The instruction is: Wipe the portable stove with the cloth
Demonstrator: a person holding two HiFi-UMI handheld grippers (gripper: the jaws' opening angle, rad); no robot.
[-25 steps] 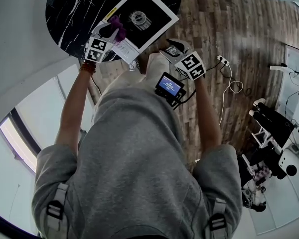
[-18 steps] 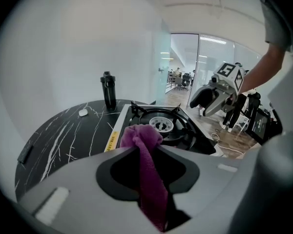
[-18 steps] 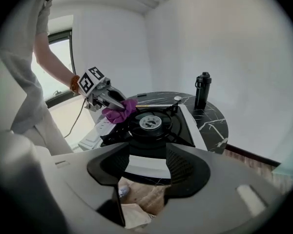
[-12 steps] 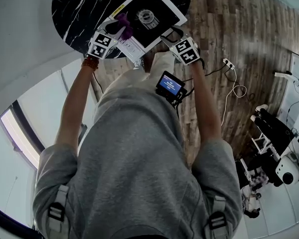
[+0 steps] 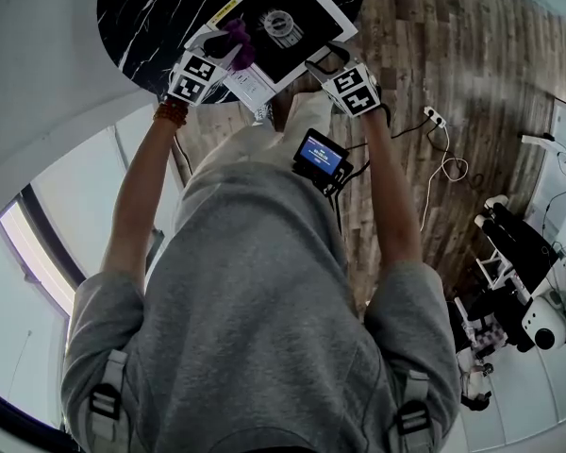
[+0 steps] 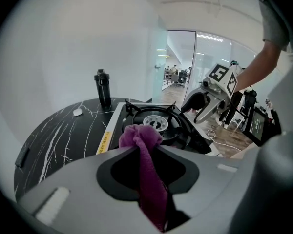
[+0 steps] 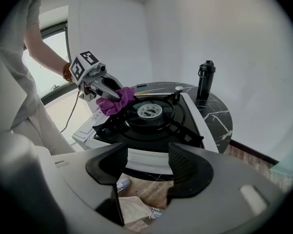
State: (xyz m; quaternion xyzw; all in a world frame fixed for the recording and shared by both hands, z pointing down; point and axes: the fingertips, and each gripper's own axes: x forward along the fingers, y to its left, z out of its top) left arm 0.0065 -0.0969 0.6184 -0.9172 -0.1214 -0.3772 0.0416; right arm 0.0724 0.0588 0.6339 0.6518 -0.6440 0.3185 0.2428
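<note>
The portable stove (image 5: 302, 38), white-cased with a black top and a round burner (image 6: 155, 123), sits on a round black marble table (image 5: 146, 17). My left gripper (image 6: 141, 147) is shut on a purple cloth (image 6: 147, 165), which bunches above the jaws. In the right gripper view the cloth (image 7: 115, 100) hangs over the stove's near left corner. My right gripper (image 7: 147, 164) hovers at the stove's front edge (image 7: 149, 161). Its jaws stand wide and are closing, with nothing between them. The head view shows both the left gripper (image 5: 222, 50) and the right gripper (image 5: 325, 59) at the stove's near side.
A black bottle (image 6: 102, 88) stands on the table behind the stove, and a small white object (image 6: 77, 112) lies near it. A device with a blue screen (image 5: 321, 157) hangs at the person's waist. A power strip and cable (image 5: 436, 125) lie on the wooden floor.
My right gripper has moved in to the stove's front edge and its jaws have widened. The left gripper with the cloth has stayed at the stove's corner.
</note>
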